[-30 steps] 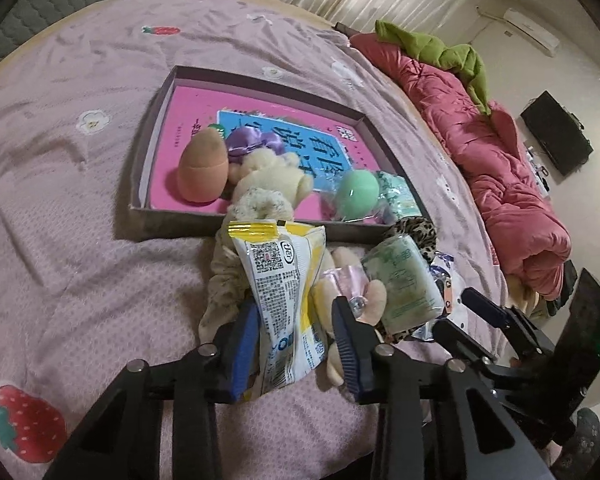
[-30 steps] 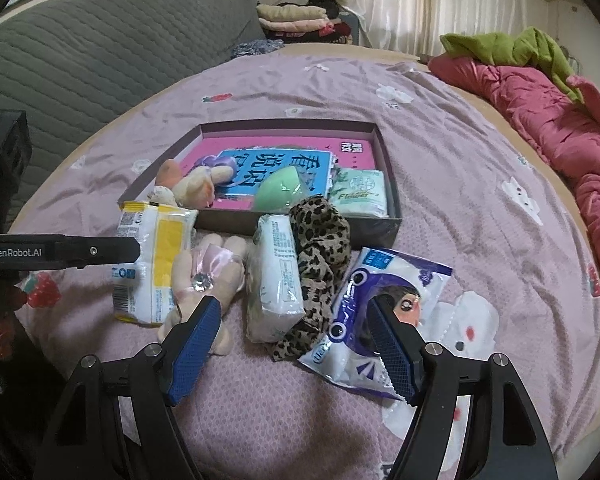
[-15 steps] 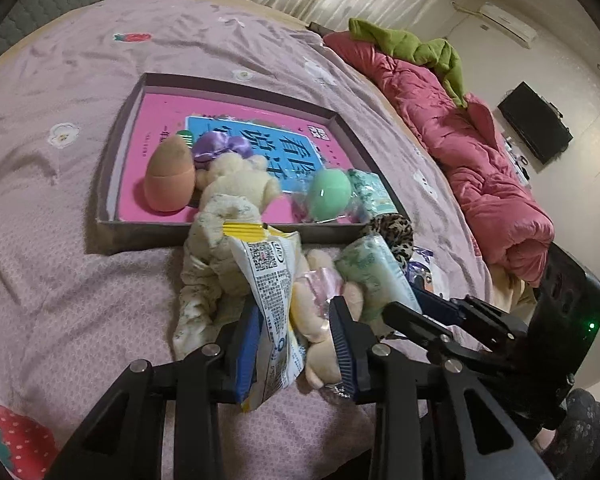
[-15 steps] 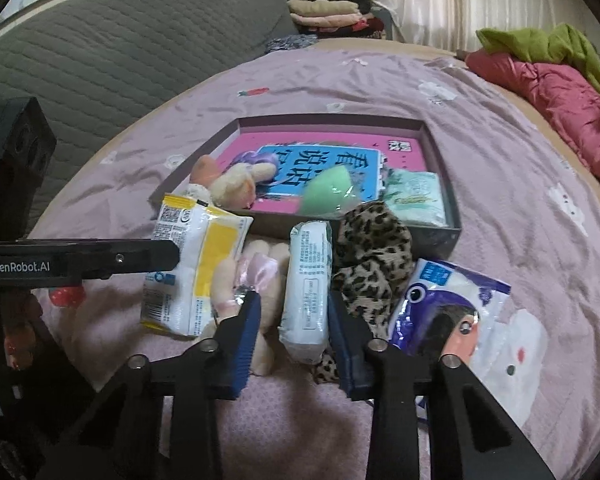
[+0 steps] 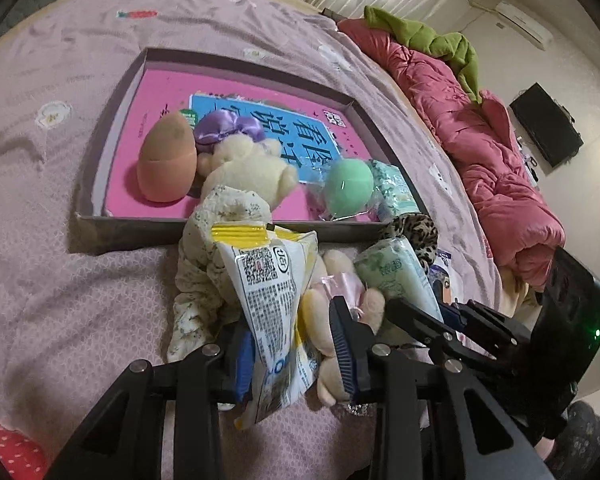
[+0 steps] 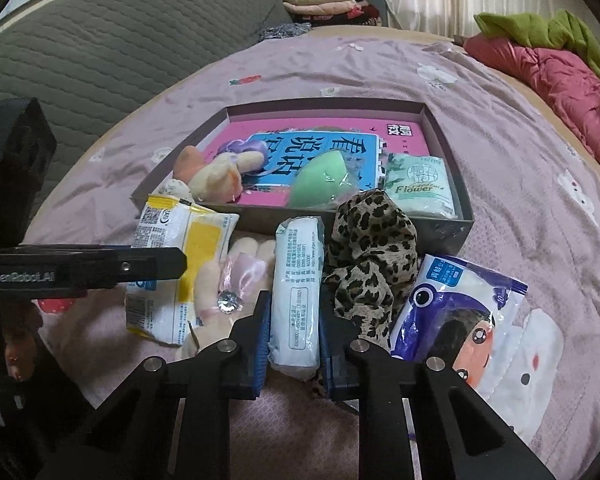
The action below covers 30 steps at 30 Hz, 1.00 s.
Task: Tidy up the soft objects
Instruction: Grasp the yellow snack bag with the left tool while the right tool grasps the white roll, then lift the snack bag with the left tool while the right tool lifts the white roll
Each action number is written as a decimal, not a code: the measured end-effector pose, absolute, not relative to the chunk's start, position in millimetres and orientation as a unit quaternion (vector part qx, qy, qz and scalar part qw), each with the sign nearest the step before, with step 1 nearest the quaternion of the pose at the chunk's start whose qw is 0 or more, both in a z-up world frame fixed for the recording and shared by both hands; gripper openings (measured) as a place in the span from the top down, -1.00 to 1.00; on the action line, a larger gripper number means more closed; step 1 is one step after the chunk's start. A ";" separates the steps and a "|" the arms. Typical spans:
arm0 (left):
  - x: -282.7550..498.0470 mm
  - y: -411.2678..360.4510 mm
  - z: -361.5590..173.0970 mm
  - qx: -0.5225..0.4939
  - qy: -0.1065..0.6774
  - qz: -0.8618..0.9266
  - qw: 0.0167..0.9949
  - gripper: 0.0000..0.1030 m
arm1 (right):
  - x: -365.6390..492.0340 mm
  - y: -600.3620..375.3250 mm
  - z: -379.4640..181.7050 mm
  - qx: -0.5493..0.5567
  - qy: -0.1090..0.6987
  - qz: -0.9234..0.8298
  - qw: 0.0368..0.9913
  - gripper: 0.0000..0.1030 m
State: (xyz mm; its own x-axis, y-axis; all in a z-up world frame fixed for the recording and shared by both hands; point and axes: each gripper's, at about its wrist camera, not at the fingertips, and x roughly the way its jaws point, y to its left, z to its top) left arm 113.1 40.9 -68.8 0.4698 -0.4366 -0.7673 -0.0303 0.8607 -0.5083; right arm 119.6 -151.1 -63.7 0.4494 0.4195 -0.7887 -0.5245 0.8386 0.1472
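RIGHT GRIPPER (image 6: 293,334): jaws had just closed onto the white tissue pack (image 6: 297,280) | PACK AXIS: lengthwise between the pads, pointing ahead toward the open box (image 6: 447,236) just beyond | LEFT GRIPPER (image 5: 294,354): pinched the yellow-white packet (image 5: 274,300), box likewise ahead.

Both cams ride right on the hand-held grippers, looking steeply down and forward along the fingers at the pink-sheeted bed (image 5: 60,264) from close up. Left view faces the shallow grey cardboard box (image 5: 112,224) from its near-left corner, right view (image 6: 452,236) more square-on. They share the box, the yellow-and-white snack packet (image 5: 276,300) (image 6: 172,280) and the pile around it.
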 end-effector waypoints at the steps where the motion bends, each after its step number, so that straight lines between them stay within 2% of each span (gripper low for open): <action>1: 114.8 39.4 -69.8 -0.231 0.501 -0.122 0.825 0.35 | 119.9 -151.5 -63.8 -0.058 0.446 0.278 0.849 0.59; 3: 117.3 36.1 -70.9 -0.216 0.506 -0.112 0.828 0.62 | 119.9 -151.8 -63.7 -0.058 0.445 0.278 0.849 0.60; 4: 118.2 36.4 -71.9 -0.212 0.507 -0.106 0.829 0.68 | 120.0 -151.8 -63.6 -0.060 0.445 0.278 0.849 0.60; 14: 109.2 42.3 -67.4 -0.230 0.494 -0.113 0.831 0.72 | 116.3 -155.2 -57.0 -0.057 0.435 0.275 0.855 0.62; 30: 91.3 53.9 -20.4 -0.235 0.443 -0.109 0.859 0.72 | 109.0 -167.8 -21.6 -0.026 0.400 0.276 0.873 0.62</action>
State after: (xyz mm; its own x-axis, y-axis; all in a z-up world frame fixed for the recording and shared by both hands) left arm 91.3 53.9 -20.4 0.5841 -0.3953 -0.7089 -0.0200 0.8661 -0.4994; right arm 109.0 -167.8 -21.6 0.5273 0.4616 -0.7134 -0.5035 0.8460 0.1752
